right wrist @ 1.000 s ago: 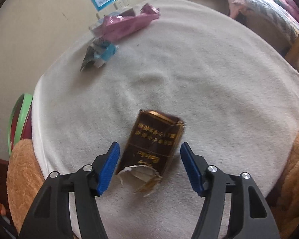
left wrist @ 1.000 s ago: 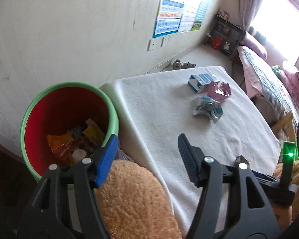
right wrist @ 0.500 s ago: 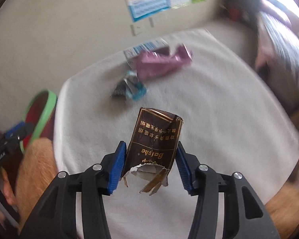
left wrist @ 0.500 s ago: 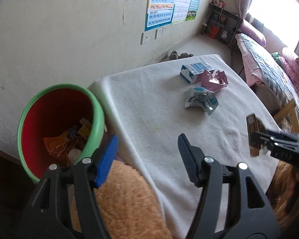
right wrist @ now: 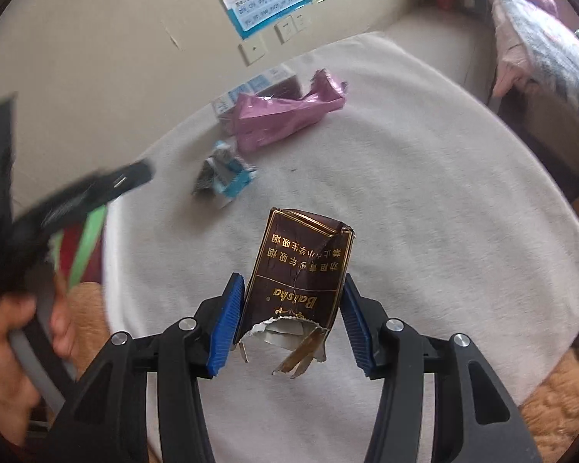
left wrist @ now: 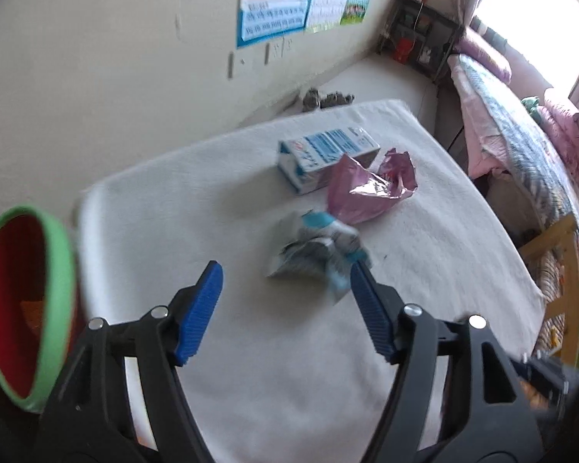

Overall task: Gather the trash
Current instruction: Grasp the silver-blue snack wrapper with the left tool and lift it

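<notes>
My right gripper [right wrist: 289,316] is shut on a torn brown cigarette pack [right wrist: 301,270] and holds it above the white-covered table [right wrist: 424,212]. My left gripper [left wrist: 285,305] is open and empty, just short of a crumpled silver-and-blue wrapper [left wrist: 316,247], which also shows in the right wrist view [right wrist: 222,177]. Behind the wrapper lie a pink foil bag [left wrist: 366,189] and a blue-and-white carton [left wrist: 324,154]. The red bin with a green rim [left wrist: 23,301] stands at the table's left edge. The left gripper appears blurred at the left of the right wrist view.
A beige wall with posters [left wrist: 278,4] runs behind the table. A bed with pink bedding [left wrist: 521,123] lies to the right. A wooden chair [left wrist: 559,270] stands by the table's right edge. An orange plush surface [right wrist: 552,416] lies at the near edge.
My left gripper has moved from the bin toward the silver-and-blue wrapper. My right gripper closed on the brown pack and lifted it off the table.
</notes>
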Demonstrator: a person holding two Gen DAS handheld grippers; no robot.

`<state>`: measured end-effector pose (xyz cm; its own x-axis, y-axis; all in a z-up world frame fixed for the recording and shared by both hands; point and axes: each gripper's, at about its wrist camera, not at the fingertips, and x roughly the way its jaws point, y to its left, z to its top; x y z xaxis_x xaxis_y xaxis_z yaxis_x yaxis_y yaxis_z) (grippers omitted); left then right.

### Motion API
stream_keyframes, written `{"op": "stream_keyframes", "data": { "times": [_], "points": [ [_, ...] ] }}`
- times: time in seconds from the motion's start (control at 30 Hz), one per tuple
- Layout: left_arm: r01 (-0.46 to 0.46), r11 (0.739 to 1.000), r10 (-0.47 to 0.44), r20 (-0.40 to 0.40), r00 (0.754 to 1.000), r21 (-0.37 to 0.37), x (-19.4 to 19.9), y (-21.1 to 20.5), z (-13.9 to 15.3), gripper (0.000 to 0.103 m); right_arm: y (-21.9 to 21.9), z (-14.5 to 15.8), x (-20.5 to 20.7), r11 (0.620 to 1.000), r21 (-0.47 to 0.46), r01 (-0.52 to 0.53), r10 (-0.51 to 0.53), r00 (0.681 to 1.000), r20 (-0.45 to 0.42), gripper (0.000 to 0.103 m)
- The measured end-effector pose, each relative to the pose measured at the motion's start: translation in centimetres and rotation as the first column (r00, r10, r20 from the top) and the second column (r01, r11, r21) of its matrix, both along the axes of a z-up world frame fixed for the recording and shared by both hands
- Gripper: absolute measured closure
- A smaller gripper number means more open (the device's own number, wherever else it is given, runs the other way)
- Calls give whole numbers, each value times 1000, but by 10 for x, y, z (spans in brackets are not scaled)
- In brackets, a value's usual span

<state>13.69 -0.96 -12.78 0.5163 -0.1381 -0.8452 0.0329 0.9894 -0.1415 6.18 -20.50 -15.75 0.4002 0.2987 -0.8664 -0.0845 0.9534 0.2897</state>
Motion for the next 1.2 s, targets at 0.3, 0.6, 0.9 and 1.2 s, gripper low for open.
{"op": "stream_keyframes", "data": {
  "times": [0.3, 0.6, 0.9, 1.2],
  "points": [
    [-61, 998, 58, -157, 986, -13, 54, -39, -53, 36, -23, -15, 8, 996, 32, 84, -83, 996, -35, 54],
    [-23, 1000, 23, -142, 990, 2, 35, -24, -53, 71, -16, -20, 9, 998, -14, 67, -68, 997, -43, 54],
    [211, 973, -201, -106, 974, 91, -41, -16, -35, 72, -7, -32, 11, 998, -50, 43, -47, 996, -73, 54],
    [180, 982, -175, -99, 980, 48, -76, -9, -34, 57, -9, -31, 10, 998, -37, 58, -61, 996, -68, 47]
  ]
}}
